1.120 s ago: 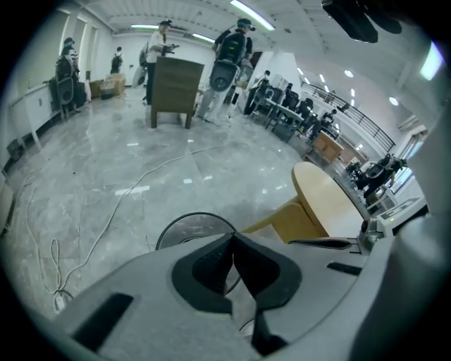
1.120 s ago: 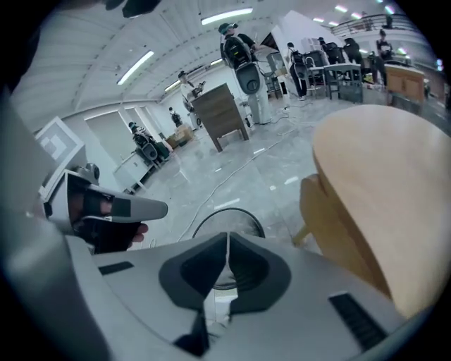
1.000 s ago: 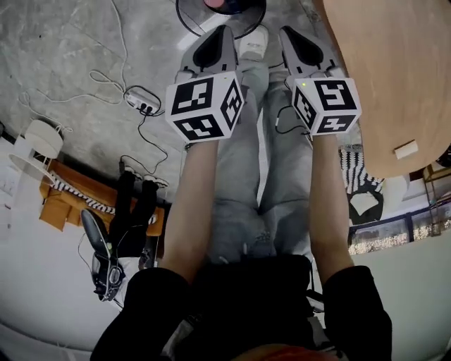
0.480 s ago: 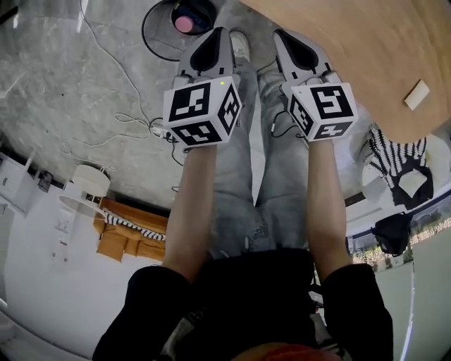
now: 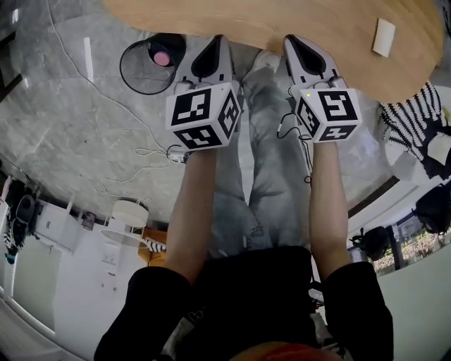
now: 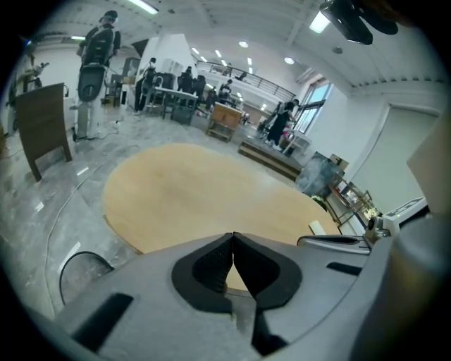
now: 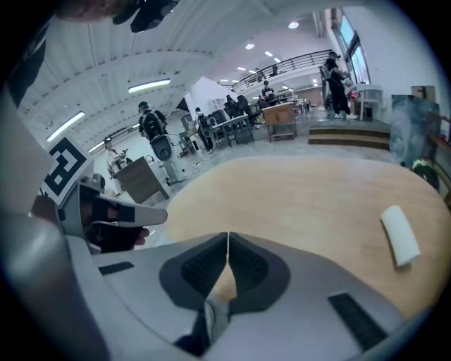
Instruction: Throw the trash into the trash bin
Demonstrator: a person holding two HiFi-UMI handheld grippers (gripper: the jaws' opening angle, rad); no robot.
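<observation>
A small white piece of trash lies on the round wooden table at the far right; the right gripper view shows it as a white roll to the right of the jaws. A black round trash bin with something pink inside stands on the floor, left of the table edge. My left gripper is shut and empty, its tip at the table's near edge just right of the bin. My right gripper is also shut and empty, over the table edge, well left of the trash.
The person's jeans-clad legs stand between the grippers. Cables and a power strip lie on the grey floor. A white stool is at the lower left, a striped chair at the right. People stand far back.
Both grippers have swung along the floor toward the table; the table now spans the top of the head view and the bin has come alongside the left gripper. Both jaws stayed shut.
</observation>
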